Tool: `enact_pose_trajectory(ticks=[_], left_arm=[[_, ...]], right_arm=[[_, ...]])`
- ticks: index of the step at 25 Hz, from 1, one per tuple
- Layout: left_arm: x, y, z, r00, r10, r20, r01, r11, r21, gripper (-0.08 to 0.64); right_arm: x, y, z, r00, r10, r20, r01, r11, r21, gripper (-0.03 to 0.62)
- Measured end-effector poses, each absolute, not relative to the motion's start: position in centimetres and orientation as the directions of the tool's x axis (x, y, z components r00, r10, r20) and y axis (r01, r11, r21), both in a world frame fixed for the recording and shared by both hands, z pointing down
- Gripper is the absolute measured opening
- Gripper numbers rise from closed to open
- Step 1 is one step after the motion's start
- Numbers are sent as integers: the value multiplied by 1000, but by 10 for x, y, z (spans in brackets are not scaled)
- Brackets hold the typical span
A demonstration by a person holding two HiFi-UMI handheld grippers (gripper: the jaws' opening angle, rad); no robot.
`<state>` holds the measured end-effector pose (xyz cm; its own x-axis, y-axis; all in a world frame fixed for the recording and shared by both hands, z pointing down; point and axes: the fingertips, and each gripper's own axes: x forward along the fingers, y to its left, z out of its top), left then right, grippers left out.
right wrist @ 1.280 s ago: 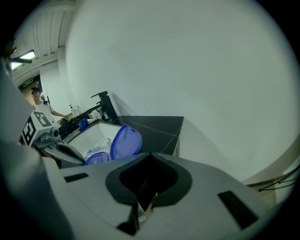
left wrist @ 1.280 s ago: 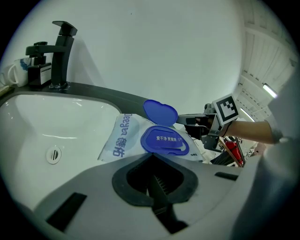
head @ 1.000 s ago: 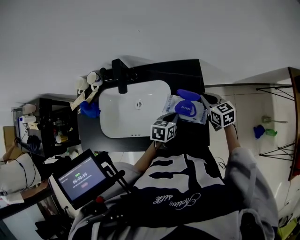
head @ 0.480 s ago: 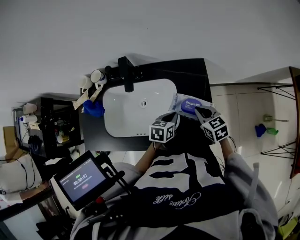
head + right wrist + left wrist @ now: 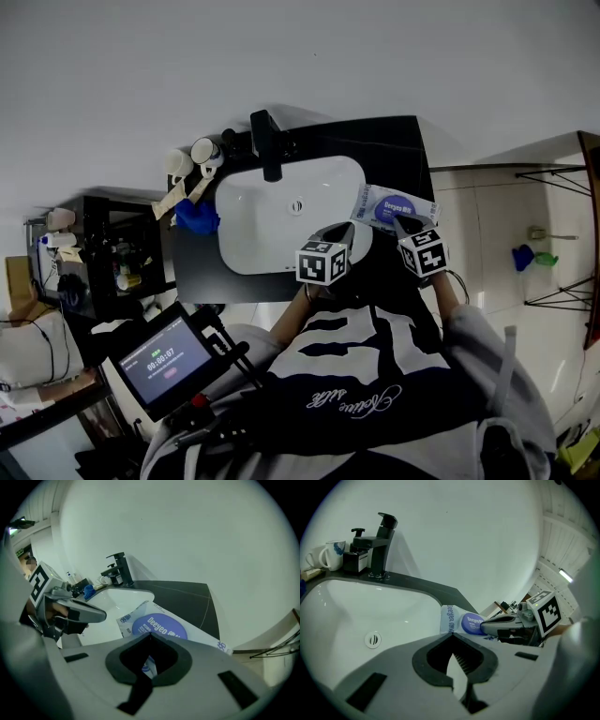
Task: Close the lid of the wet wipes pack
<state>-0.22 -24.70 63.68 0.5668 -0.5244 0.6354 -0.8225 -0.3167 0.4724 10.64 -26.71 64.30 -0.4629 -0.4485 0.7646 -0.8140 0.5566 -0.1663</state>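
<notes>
White soft wet wipes pack (image 5: 397, 205) with round blue lid, flat on dark counter (image 5: 375, 145), just right of white sink (image 5: 262, 225); lid down; both 2 tongs narrow, nothing gripped; right gripper (image 5: 150, 635) tips at lid's near edge; left gripper (image 5: 451, 636) beside pack, at sink rim.

Before you, wet wipes pack (image 5: 394, 206) in glossy film, lid (image 5: 159, 626) smooth plastic, glossy white sink (image 5: 253, 225), matt black counter (image 5: 384, 150) and tap (image 5: 270, 150).
</notes>
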Motion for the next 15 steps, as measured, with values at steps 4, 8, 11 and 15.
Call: enact_pose_trajectory(ticks=[4, 8, 11, 15], left_arm=[[-9, -246, 635, 582, -514, 630, -813, -336, 476, -2], [-15, -244, 629, 601, -497, 626, -799, -365, 477, -2], [-17, -241, 624, 619, -488, 615, -785, -393, 478, -2], [-23, -235, 623, 640, -482, 599, -769, -412, 489, -2]], right_arm=[[108, -269, 645, -423, -472, 773, -848, 508, -154, -2], [107, -269, 642, -394, -485, 781, -872, 467, -150, -2], [108, -266, 639, -371, -522, 768, -899, 409, -157, -2], [101, -252, 629, -387, -575, 721, -914, 345, -215, -2]])
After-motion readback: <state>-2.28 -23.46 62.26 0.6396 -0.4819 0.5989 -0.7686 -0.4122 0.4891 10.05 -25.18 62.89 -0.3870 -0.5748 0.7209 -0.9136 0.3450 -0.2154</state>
